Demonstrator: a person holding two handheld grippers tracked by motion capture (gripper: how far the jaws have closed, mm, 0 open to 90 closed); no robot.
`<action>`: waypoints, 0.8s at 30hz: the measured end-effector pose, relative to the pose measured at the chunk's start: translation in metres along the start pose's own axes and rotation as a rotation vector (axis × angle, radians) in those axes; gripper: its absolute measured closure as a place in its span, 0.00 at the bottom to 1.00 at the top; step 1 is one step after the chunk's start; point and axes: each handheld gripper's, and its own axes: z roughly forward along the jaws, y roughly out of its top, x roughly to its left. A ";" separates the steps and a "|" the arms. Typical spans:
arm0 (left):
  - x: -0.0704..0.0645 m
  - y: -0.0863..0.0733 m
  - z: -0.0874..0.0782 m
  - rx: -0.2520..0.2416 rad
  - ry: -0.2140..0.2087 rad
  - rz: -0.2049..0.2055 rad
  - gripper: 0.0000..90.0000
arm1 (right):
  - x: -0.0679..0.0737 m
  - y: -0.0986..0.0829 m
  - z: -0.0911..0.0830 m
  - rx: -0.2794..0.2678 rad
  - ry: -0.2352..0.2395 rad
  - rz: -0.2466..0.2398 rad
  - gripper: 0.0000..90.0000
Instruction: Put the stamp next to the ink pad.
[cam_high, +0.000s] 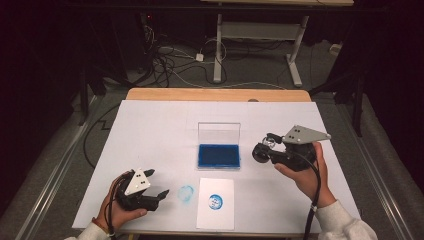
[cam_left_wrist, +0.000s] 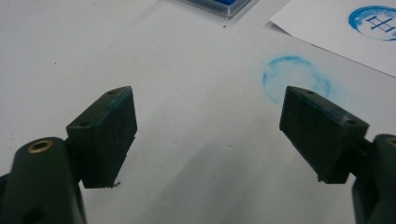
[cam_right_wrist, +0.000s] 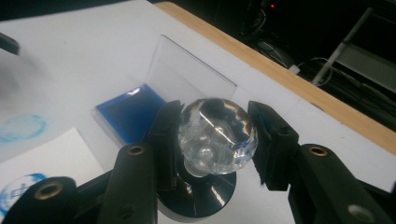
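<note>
Stamp held beside the ink pad.
My right gripper (cam_right_wrist: 212, 140) clamps the clear-knobbed stamp (cam_right_wrist: 215, 135) just right of the open blue ink pad (cam_high: 218, 155); my left gripper (cam_left_wrist: 210, 130) rests wide open and empty near a blue ring smudge (cam_left_wrist: 295, 79).

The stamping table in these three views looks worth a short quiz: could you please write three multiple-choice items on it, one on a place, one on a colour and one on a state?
1. Where does the white paper sheet lie relative to the ink pad?
A. Beyond it, by the far table edge
B. On the person's side of it
C. Under it

2. What colour is the round print on the sheet?
A. Red
B. Black
C. Blue

3. What is the state of the left hand-held gripper?
A. Open, with nothing between its jaws
B. Shut on the stamp
C. Shut on the sheet

Answers:
1 B, the high view puts the sheet nearer the forearms than the pad.
2 C, it matches the blue pad.
3 A, its jaws stand wide apart over the bare table; the clear-knobbed stamp sits in the right hand-held gripper.
</note>
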 end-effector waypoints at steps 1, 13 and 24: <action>0.000 0.000 0.000 -0.002 0.000 0.000 0.21 | -0.001 0.003 0.002 0.012 0.001 -0.008 0.64; 0.000 0.001 0.002 0.008 0.003 0.001 0.21 | -0.010 0.018 0.028 0.050 -0.060 -0.030 0.64; 0.000 0.001 0.004 0.018 -0.003 0.001 0.21 | -0.015 -0.002 0.064 0.131 -0.064 0.005 0.63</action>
